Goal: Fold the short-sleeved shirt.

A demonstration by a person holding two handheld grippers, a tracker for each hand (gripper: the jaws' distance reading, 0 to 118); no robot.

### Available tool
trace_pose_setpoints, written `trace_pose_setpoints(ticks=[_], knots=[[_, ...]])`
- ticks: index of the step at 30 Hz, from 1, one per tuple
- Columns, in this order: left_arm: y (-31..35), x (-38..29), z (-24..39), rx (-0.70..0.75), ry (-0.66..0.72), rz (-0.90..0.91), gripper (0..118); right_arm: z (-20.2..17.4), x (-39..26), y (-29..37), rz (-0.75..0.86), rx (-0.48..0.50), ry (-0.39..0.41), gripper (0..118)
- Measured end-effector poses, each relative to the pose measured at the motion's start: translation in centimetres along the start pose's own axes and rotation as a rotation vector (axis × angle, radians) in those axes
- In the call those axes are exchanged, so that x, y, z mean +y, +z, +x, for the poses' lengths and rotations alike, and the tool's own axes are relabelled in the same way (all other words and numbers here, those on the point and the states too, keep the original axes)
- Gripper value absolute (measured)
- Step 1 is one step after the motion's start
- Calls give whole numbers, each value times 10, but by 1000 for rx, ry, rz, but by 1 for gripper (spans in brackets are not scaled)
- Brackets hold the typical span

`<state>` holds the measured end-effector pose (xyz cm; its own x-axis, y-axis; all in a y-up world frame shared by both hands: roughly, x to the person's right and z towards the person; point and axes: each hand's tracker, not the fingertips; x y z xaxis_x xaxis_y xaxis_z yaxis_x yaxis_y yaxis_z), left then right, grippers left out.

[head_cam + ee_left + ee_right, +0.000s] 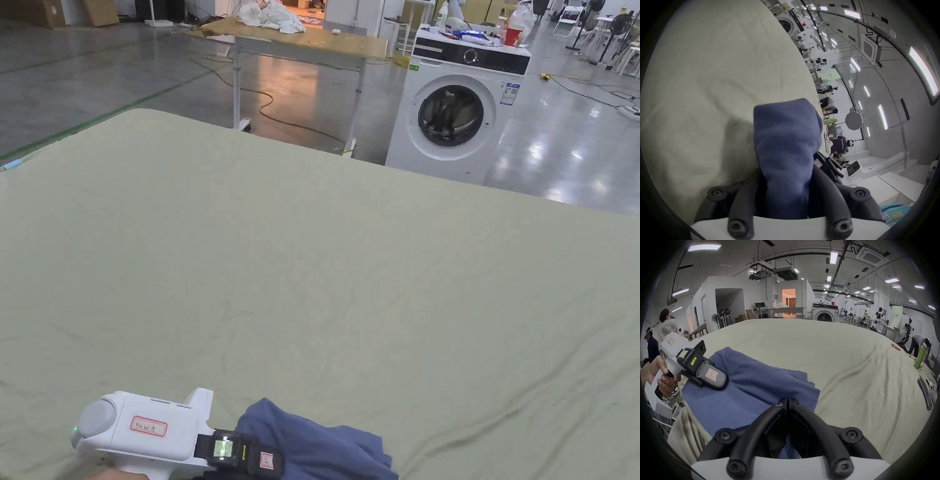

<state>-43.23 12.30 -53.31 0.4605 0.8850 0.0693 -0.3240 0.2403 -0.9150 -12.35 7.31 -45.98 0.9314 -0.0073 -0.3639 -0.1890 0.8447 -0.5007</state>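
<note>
Short-sleeved shirt (pixel 753 386), blue knit cotton: bunched at the near edge of the wide table (pixel 325 262) under a pale green sheet. Left gripper (pixel 784 186), white body with black jaws: closed on a thick wad of shirt cloth. Right gripper (pixel 788 400): jaws together, pinching a shirt edge (only a thin layer between them). Step, as judged: carrying the shirt onto the table. Next: spread it flat before any fold.

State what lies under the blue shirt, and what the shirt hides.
The blue shirt rests bunched on the pale green sheet at its near edge. The left gripper lies on its top. Whatever sits beneath the bunched cloth, beyond sheet, is covered.
</note>
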Motion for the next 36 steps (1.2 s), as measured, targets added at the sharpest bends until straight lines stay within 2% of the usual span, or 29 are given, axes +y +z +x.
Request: trace_pose_setpoints(ticks=[5, 9, 16, 22, 26, 30, 31, 32, 34, 35, 36], knots=[[38, 4, 24, -36, -28, 29, 17, 2, 27, 13, 73, -15, 3, 0], [88, 15, 50, 20, -88, 69, 17, 22, 67, 17, 154, -43, 0, 0], [205, 57, 57, 204, -83, 190, 17, 82, 136, 21, 271, -162, 6, 0], [281, 101, 52, 460, -72, 243, 17, 132, 172, 33, 325, -275, -6, 0], [321, 123, 29, 605, -36, 277, 17, 156, 177, 44, 336, -332, -35, 0], [322, 133, 3, 733, 6, 264, 19, 173, 169, 45, 306, -355, -58, 0], [318, 135, -4, 768, 19, 262, 24, 175, 166, 43, 296, -356, -66, 0], [313, 137, -10, 798, 24, 245, 34, 178, 164, 43, 288, -358, -73, 0], [304, 138, -19, 886, 23, 249, 66, 179, 160, 43, 279, -359, -79, 0], [299, 138, -21, 939, 11, 240, 75, 180, 158, 42, 277, -357, -79, 0], [296, 138, -25, 980, -9, 254, 77, 180, 156, 41, 272, -356, -79, 0]])
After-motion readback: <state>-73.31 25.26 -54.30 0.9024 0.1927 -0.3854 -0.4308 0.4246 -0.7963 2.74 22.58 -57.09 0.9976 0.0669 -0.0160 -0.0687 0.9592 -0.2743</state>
